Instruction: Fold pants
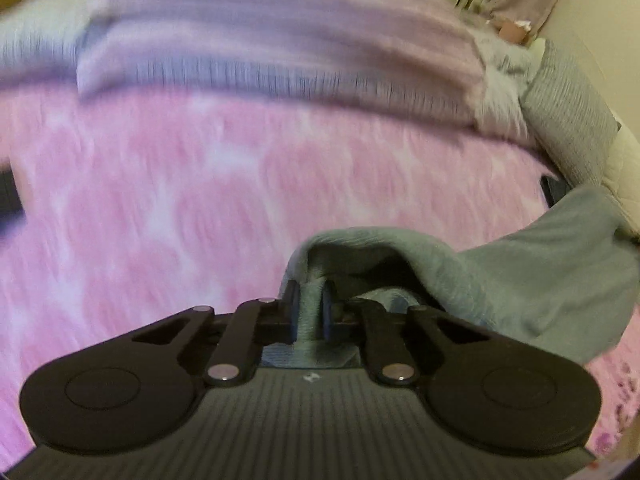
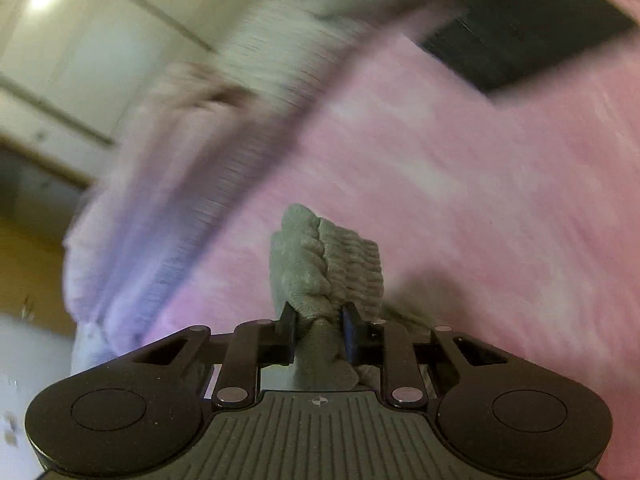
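The pants (image 1: 532, 276) are grey-green knit fabric. In the left wrist view my left gripper (image 1: 310, 300) is shut on a fold of them, and the cloth drapes away to the right above the pink bedspread (image 1: 200, 200). In the right wrist view my right gripper (image 2: 318, 322) is shut on a bunched, ribbed edge of the pants (image 2: 328, 264) that stands up between the fingers. Both views are blurred by motion. Most of the garment is hidden below the grippers.
A pale lilac blanket (image 1: 280, 40) lies across the far side of the pink bedspread, with a grey ribbed cushion (image 1: 568, 108) at the right. A dark flat object (image 2: 520, 36) rests on the bedspread (image 2: 480, 180). Cream cupboard doors (image 2: 80, 60) stand beyond the bed.
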{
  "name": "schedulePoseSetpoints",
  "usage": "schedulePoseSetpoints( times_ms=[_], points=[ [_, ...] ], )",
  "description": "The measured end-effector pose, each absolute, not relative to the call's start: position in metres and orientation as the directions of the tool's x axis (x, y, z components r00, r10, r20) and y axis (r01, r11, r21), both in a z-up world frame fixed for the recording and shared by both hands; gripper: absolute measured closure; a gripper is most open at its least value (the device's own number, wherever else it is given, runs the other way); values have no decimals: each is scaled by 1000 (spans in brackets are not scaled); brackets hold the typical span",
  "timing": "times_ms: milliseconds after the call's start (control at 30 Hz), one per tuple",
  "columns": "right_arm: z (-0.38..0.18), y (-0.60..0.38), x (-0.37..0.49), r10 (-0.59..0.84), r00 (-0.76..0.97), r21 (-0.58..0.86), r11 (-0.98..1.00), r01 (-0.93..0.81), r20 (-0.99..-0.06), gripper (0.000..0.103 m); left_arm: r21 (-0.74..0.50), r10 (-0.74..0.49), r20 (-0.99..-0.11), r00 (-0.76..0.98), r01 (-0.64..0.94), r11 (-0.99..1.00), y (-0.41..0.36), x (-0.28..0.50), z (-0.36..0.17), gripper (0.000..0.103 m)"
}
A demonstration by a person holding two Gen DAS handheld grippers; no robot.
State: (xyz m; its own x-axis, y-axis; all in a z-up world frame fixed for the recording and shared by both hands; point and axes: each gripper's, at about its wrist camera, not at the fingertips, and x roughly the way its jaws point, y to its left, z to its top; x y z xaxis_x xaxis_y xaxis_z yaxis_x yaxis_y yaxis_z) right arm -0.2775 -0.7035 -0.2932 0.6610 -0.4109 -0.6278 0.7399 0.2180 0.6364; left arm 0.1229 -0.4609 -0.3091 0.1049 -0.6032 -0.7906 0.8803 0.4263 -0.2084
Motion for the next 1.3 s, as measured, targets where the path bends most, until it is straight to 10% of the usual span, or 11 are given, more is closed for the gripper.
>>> schedulePoseSetpoints(
  times_ms=[333,433,533,800,1167,1267,1300],
  points=[
    [-135,-702,-272,-597,789,622,565,542,-144,84,-67,-864,-352,360,911,407,-441,135,-108,103],
    [-123,-672,-311,-556,828,492,703,513,-70,84,-63,-879,-361,310,933,355,-406,111,-96,103],
    [-148,-635,-359,-543,803,375,711,596,-247,84,-84,-811,-534,237,940,330,-384,90,-142,83],
    [-353,-598,-495,-310,245,202,164,965,-918,83,-67,-556,-825,104,958,279,-406,57,-298,76],
    [-383,-594,-525,-345,286,304,2,953,-894,75,-117,-332,-935,-124,992,-40,-470,68,-430,33],
    [-387,-598,-529,-333,281,313,-46,949,-900,69,-119,-259,-957,-131,991,-61,-474,58,-456,40],
    [-389,-599,-528,-329,271,307,-60,950,-904,67,-103,-278,-952,-126,990,-96,-472,52,-456,56]
  ],
)
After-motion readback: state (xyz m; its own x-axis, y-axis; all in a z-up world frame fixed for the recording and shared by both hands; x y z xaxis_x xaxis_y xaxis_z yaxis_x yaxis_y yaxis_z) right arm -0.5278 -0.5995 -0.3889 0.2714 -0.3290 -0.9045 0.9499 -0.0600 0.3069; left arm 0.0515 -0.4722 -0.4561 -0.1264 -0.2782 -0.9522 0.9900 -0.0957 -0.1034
